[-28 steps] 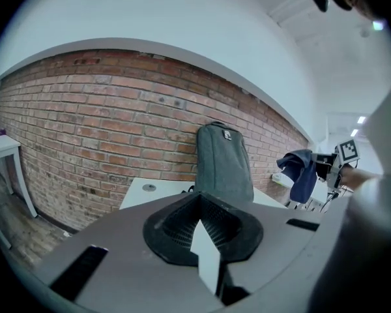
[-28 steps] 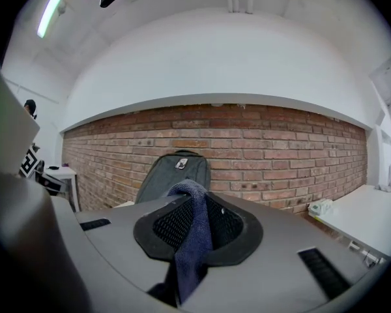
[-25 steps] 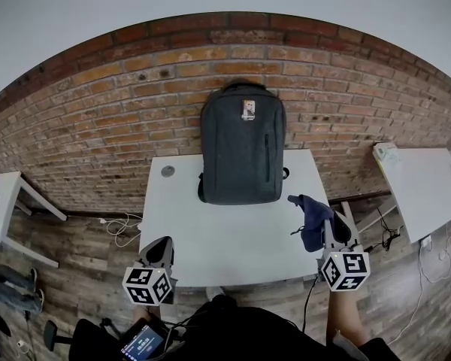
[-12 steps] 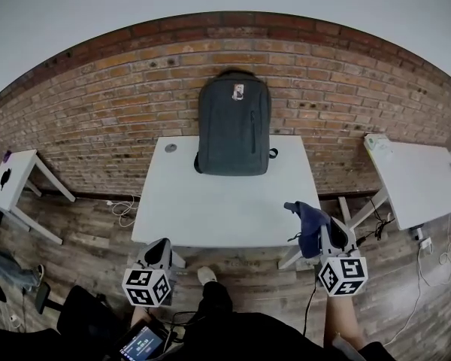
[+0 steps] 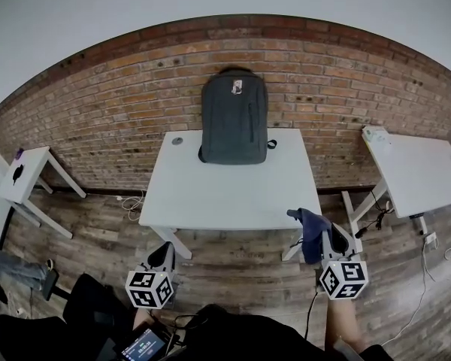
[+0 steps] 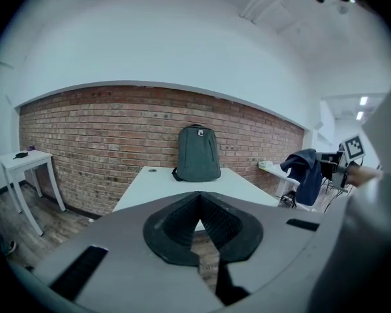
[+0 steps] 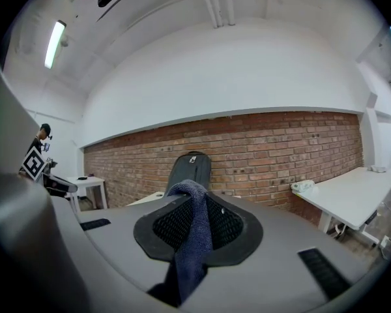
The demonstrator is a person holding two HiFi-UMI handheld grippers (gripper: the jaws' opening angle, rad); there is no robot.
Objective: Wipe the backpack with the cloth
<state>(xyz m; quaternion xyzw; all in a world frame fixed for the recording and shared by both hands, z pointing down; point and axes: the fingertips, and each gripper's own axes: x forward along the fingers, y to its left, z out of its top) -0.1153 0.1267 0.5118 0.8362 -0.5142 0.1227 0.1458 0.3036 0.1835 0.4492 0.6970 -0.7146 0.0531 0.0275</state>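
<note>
A dark grey backpack (image 5: 234, 117) stands upright at the back of a white table (image 5: 225, 194), leaning on the brick wall; it also shows in the left gripper view as the backpack (image 6: 198, 154) and in the right gripper view as the backpack (image 7: 190, 166). My right gripper (image 5: 321, 235) is shut on a dark blue cloth (image 5: 311, 230), held off the table's front right corner; the cloth (image 7: 193, 240) hangs down between its jaws. My left gripper (image 5: 164, 256) is shut and holds nothing, low at the front left, well short of the table.
A small round dark disc (image 5: 177, 141) lies at the table's back left. A second white table (image 5: 417, 175) with a pale object (image 5: 376, 134) stands at the right, a small white side table (image 5: 26, 171) at the left. Cables (image 5: 128, 201) lie on the wood floor.
The view has drawn back from the table: backpack and table look smaller and farther. Both grippers, earlier at the table's front edge, now hang over the floor in front of it.
</note>
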